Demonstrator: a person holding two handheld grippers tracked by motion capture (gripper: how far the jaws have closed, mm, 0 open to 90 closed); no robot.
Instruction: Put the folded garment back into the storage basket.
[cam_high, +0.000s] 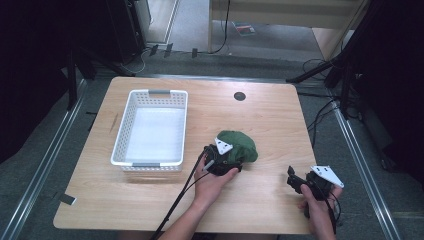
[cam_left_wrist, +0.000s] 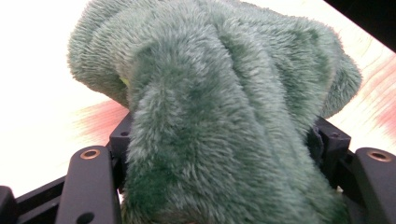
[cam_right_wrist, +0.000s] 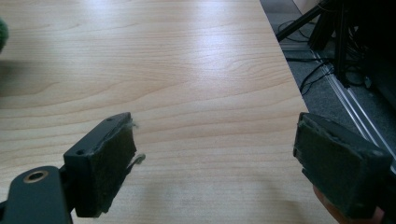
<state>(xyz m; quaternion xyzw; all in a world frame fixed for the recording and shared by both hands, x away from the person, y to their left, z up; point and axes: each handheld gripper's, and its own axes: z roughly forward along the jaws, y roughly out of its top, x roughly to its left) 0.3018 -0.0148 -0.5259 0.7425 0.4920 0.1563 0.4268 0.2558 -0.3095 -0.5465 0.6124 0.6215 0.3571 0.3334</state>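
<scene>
Left tongs (cam_high: 223, 161) clamped on the fuzzy green plush bundle (cam_high: 240, 145) mid-bench, right tongs (cam_high: 298, 182) spread apart, idle near the right edge; white perforated plastic basket (cam_high: 125, 130) awaits, empty

This looks like a lab or recording studio set up for capture work. A lone wooden table (cam_high: 270, 120) with a cable hole (cam_high: 239, 96) near its far edge stands on grey carpet (cam_high: 30, 165), flanked by metal rails (cam_high: 45, 160). Black stand legs (cam_high: 320, 67) and loose cables (cam_high: 320, 112) lie beyond the table's right edge, and dark curtains (cam_high: 30, 75) close off both sides.
</scene>
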